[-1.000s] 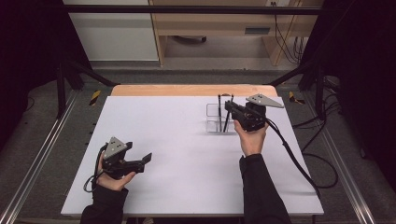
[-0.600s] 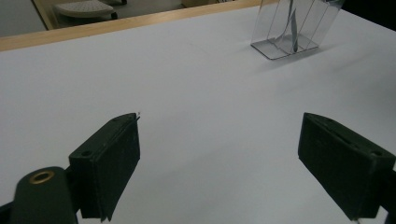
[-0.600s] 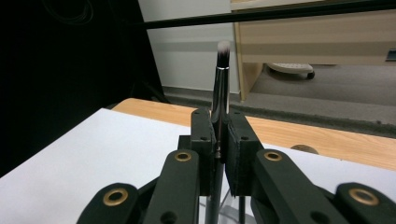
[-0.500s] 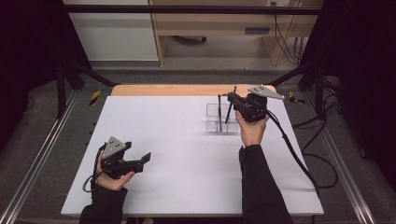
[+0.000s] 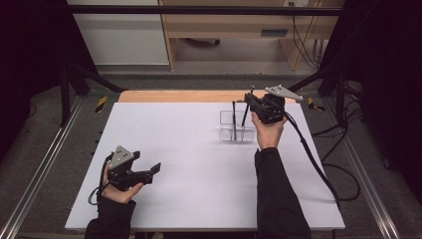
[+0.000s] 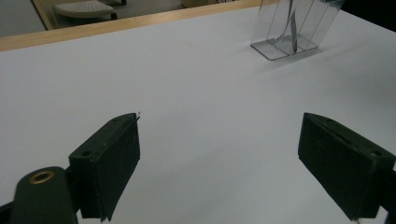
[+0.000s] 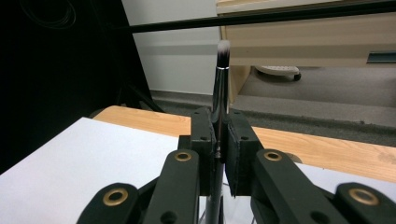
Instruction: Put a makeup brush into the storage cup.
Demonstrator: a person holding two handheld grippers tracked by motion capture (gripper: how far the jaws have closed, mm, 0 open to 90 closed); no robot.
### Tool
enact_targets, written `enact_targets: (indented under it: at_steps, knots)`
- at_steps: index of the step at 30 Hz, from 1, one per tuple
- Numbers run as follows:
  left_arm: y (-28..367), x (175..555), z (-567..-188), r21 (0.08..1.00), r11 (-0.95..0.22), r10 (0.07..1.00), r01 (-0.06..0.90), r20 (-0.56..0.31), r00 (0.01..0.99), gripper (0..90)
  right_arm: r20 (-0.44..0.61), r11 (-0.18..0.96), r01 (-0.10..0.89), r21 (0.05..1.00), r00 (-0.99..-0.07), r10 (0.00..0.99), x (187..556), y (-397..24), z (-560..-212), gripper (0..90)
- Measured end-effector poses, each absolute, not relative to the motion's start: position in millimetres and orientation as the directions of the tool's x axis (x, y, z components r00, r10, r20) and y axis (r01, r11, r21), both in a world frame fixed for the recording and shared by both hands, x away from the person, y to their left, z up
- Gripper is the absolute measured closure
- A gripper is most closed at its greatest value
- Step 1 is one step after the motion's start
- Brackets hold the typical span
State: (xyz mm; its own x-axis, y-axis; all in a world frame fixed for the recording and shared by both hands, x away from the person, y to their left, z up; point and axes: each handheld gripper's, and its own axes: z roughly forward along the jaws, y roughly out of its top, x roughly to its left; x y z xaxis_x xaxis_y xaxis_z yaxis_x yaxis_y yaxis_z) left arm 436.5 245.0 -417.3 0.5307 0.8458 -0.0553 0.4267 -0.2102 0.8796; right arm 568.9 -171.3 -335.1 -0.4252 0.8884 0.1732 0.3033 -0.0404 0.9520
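My right gripper is shut on a thin black makeup brush and holds it upright over the right end of a clear plastic organizer at the table's far right. In the right gripper view the brush rises between the pressed pads of the gripper, with its pale bristle tip on top. A second dark brush stands in the organizer. My left gripper rests open near the front left, with nothing between its jaws. The organizer lies far ahead of it.
The white table top has a bare wooden strip along its far edge. Metal rails run along both sides. A black cable trails from the right gripper over the table's right edge. A wooden desk stands behind.
The right hand has carried the brush a little away from me toward the far edge and slightly upward. The left hand has stayed put.
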Motion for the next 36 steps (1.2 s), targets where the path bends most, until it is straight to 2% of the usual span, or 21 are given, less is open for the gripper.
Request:
enact_targets:
  at_steps: [36]
  knots:
    - [245.1, 435.3, -415.7, 0.884, -0.214, 0.842, 0.417, -0.049, 0.537, 12.1, 0.175, -0.051, 0.315, 0.948, -0.382, 0.908, 597.1, -162.8, -349.1, 83.8]
